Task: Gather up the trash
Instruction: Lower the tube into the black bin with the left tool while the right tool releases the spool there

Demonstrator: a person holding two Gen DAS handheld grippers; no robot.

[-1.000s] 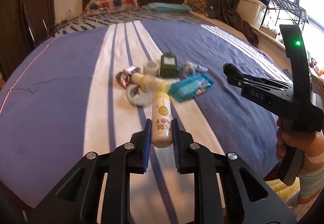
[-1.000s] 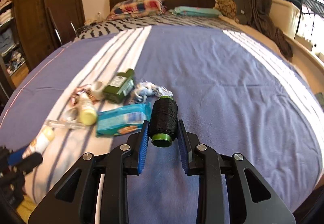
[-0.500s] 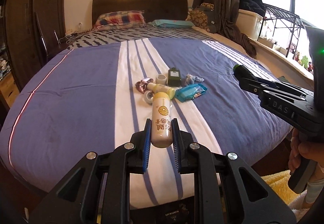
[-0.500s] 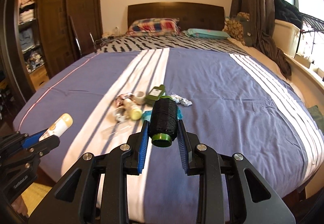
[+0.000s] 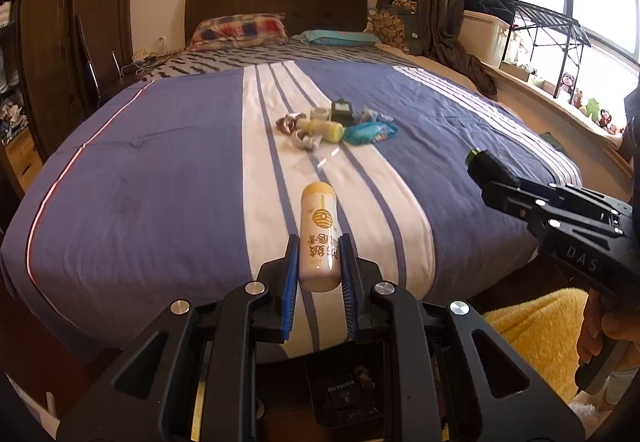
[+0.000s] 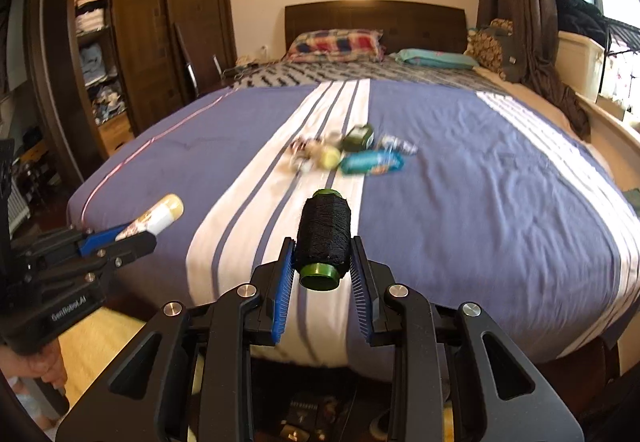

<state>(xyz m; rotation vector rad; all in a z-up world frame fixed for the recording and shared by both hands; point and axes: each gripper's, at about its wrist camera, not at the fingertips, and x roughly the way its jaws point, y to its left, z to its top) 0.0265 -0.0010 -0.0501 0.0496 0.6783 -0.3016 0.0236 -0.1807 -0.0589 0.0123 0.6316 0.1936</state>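
Left wrist view: the left gripper (image 5: 319,262) is clamped on a cream bottle with a yellow cap (image 5: 319,230), held in the air above the near edge of the bed (image 5: 140,170). Far off on the white stripe lies a cluster of litter (image 5: 336,124), among it a blue wrapper (image 5: 370,132). At right, the right gripper (image 5: 486,172) reaches in.

Right wrist view: the right gripper (image 6: 323,262) is closed on a black thread spool with green ends (image 6: 324,238). The left gripper (image 6: 120,238) shows at left with its bottle (image 6: 156,220).
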